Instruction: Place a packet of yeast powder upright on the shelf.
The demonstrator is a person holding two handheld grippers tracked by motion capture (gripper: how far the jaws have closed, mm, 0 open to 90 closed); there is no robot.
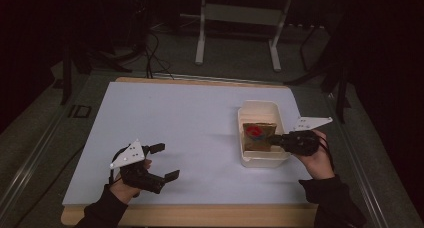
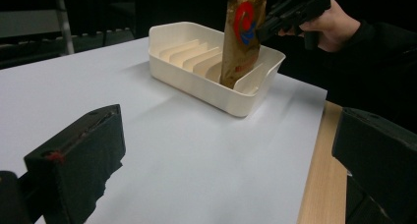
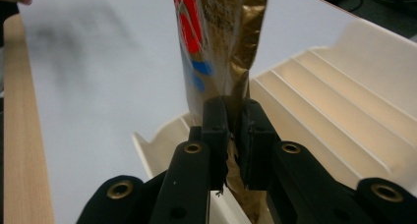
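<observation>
A gold pouch with a red and blue mark stands upright in the near slot of a cream slotted tray at the table's right. My right gripper is shut on the pouch's edge, which is pinched between its two pads; the pouch rises beyond them. From the left gripper view the pouch has its bottom down inside the tray. My left gripper rests open near the front left of the table, its jaws wide apart with nothing between them.
A pale blue sheet covers the wooden table, whose bare edge runs along the front. Several ribs divide the tray into slots. A metal stand and cables lie on the dark floor beyond.
</observation>
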